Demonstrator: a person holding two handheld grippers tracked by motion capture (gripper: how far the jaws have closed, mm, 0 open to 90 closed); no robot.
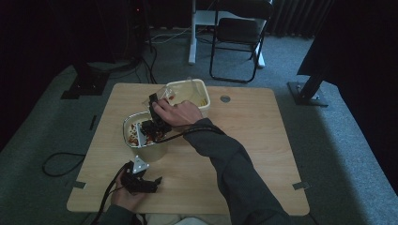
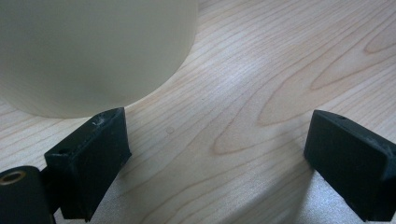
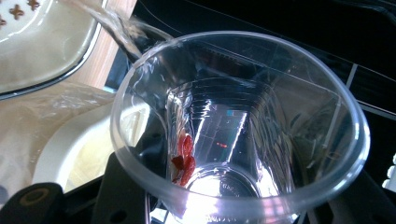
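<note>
Right tongs (image 3: pixel 233 205) around clear cup (image 3: pixel 243 126), above round bowl's rim (image 1: pixel 127 123).

The right tongs (image 1: pixel 153 123) are sitting mostly under the hand (image 1: pixel 177 112) in the high view, so their jaws are hiding. In the right gripper view the clear cup (image 3: pixel 238 126) is covering both jaws, and its base is running off the bottom edge. The red bits (image 3: pixel 184 158) stuck inside are too small to name. In the left gripper view the cream tub (image 2: pixel 93 51) is getting cut off by the top and left edges and is looking blurred.
</note>
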